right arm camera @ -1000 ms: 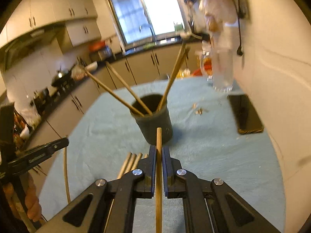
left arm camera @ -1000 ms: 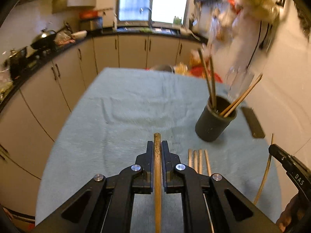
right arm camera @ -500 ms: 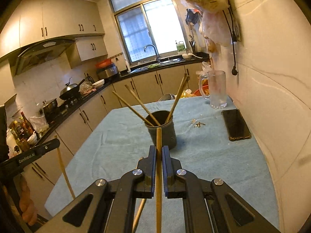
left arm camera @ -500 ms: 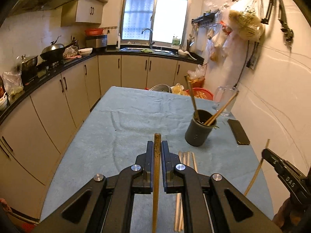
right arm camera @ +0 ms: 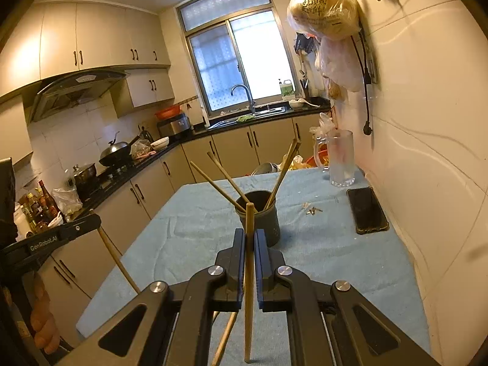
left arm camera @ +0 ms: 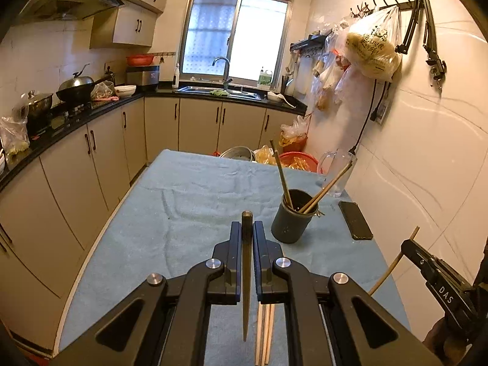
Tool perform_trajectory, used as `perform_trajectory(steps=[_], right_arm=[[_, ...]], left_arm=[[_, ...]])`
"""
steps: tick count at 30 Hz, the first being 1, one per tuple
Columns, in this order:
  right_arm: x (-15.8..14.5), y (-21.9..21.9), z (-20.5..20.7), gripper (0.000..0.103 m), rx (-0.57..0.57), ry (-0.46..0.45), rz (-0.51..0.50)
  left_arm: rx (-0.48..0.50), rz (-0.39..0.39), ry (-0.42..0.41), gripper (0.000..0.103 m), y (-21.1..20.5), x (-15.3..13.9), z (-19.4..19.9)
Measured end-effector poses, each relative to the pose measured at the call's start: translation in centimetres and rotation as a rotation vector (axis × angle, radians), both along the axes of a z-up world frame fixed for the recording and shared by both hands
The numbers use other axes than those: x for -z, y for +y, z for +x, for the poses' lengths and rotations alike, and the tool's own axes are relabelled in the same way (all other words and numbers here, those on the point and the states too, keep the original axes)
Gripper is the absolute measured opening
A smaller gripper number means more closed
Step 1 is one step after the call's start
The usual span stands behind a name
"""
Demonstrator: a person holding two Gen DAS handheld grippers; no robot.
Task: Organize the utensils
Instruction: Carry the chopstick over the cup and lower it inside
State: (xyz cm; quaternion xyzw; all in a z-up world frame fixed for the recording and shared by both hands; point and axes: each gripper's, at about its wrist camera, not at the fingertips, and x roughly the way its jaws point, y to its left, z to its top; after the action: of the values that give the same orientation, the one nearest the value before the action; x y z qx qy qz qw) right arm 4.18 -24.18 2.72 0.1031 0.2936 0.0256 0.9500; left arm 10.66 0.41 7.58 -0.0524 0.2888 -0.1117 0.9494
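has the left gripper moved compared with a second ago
Yes. The left gripper, shut on a chopstick, has risen and pulled back from the dark holder cup, which now looks smaller and farther off on the towel.

Loose pale wooden chopsticks (left arm camera: pixel 264 332) on the blue cloth: upper ends hidden behind gripper body, lower ends cut by the bottom frame edge.

Small pale scraps (right arm camera: pixel 311 210) right of centre: too small to identify.

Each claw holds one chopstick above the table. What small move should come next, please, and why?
Probably carry the right claw forward over the dark round holder cup and tip its wooden chopstick in. Both claws are shut on one chopstick each, the cup stands just ahead with several chopsticks already inside, and more wooden chopsticks lie on the blue cloth.
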Motion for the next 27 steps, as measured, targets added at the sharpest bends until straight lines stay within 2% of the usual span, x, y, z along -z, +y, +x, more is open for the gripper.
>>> perform_trajectory(steps=[8,13,27], right_arm=[[-1.5,-0.6,0.7,0.007,0.014,-0.037,0.001],[-2.9,-0.9,2.0,0.007,0.012,-0.069,-0.001],[-7.6,-2.8,9.3,0.007,0.033,-0.180,0.033]], left_arm=[[0.011,-0.008,-0.032,0.007,-0.3,-1.9,0.8],[0.030,-0.025,-0.077,0.007,-1.0,-4.2,2.0],[0.083,-0.066,-0.150,0.007,-5.7,-9.7,8.5]])
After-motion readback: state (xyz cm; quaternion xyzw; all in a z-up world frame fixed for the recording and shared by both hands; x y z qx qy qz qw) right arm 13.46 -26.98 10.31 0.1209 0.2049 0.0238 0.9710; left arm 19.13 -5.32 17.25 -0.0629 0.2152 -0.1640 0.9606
